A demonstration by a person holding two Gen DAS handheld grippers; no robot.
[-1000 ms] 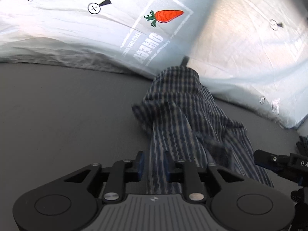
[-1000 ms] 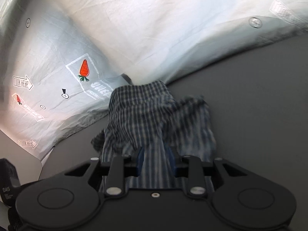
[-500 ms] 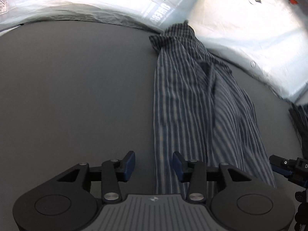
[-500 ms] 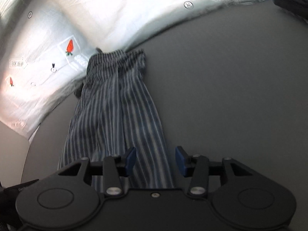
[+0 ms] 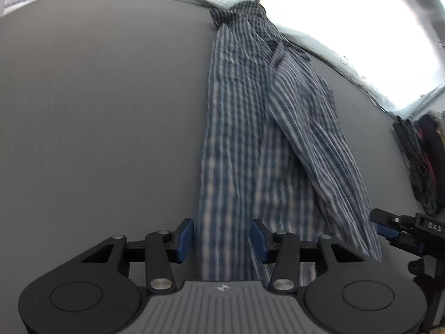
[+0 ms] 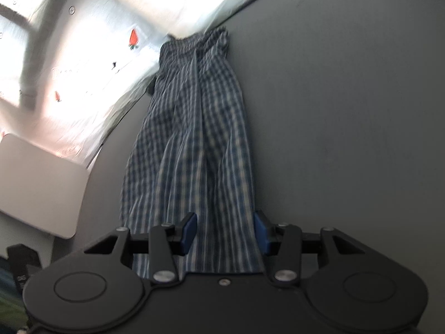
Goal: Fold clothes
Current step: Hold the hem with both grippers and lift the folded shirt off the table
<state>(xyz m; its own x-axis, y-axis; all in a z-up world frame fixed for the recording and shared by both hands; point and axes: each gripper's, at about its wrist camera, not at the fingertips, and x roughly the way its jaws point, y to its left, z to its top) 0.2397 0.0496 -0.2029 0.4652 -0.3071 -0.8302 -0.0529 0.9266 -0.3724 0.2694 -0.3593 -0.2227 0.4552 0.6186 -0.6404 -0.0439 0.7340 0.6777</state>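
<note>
Across the grey counter [image 5: 97, 128] a checked garment [image 5: 239, 144] lies pulled out long, its far end bunched against the white printed sheet [image 6: 91, 53] at the counter's back edge and its near end running under both tools. Its right side has a striped panel lapped loosely over it, with wrinkles throughout. The left gripper [image 5: 221, 236] straddles the garment's near left edge with its jaws apart and not pressing the cloth; these have just been opening. The right gripper [image 6: 225, 229], at the garment's near right edge, has also just opened, and cloth lies between its parted jaws. The garment looks stretched but unfolded, so smoothing and every fold seem left to do.
</note>
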